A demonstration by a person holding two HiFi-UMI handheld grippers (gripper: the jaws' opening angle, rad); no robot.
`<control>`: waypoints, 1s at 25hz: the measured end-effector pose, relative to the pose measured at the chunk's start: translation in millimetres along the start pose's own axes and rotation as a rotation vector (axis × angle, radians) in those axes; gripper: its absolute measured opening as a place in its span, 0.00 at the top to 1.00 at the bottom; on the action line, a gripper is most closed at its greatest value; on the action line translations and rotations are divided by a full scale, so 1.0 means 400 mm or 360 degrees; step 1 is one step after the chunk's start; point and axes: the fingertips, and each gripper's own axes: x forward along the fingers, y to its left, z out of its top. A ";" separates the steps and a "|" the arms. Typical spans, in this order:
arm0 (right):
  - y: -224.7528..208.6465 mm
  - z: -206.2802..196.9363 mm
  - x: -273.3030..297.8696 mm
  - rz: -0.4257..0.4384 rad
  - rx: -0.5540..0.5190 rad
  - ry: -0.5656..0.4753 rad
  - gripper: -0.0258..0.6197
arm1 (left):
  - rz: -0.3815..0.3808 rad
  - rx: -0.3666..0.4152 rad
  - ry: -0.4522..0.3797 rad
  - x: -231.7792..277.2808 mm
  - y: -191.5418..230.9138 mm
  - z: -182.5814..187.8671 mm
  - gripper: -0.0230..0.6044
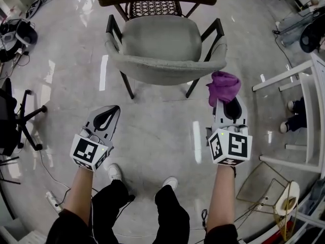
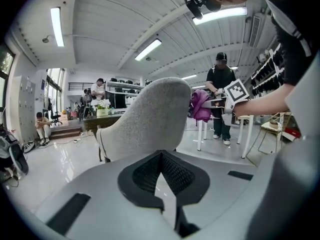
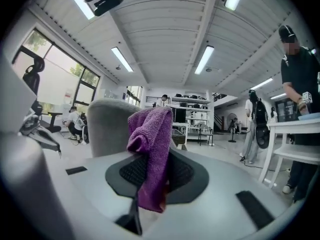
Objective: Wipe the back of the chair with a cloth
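Bringing the cloth onto the back of the chair looks like your step now; no wiping contact shows yet. Your right gripper has its fingers pinched on the cloth, with a loose bunch standing past the tips and a strip trailing back between the fingers. Lead with that bunch, so that fabric and not the fingertips meets the back. Press it flat and sweep along the curve from the right end towards the left, in overlapping passes. Hold the pinch firm, since I judge that dragging over rough fabric could tug the cloth free.

The back lies ahead of the right fingers and to their left, near but apart from the cloth as far as the right gripper view shows. Your left gripper has its fingers pressed together on nothing. The back stands straight ahead of them, apart. You could rest that gripper on the back to steady the chair, should it slide on the glossy floor.
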 end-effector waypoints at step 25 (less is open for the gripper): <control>0.675 -0.153 0.138 0.0738 -0.0107 -0.0148 0.82 | 0.0265 -0.0086 -0.0105 0.029 0.197 -0.295 0.95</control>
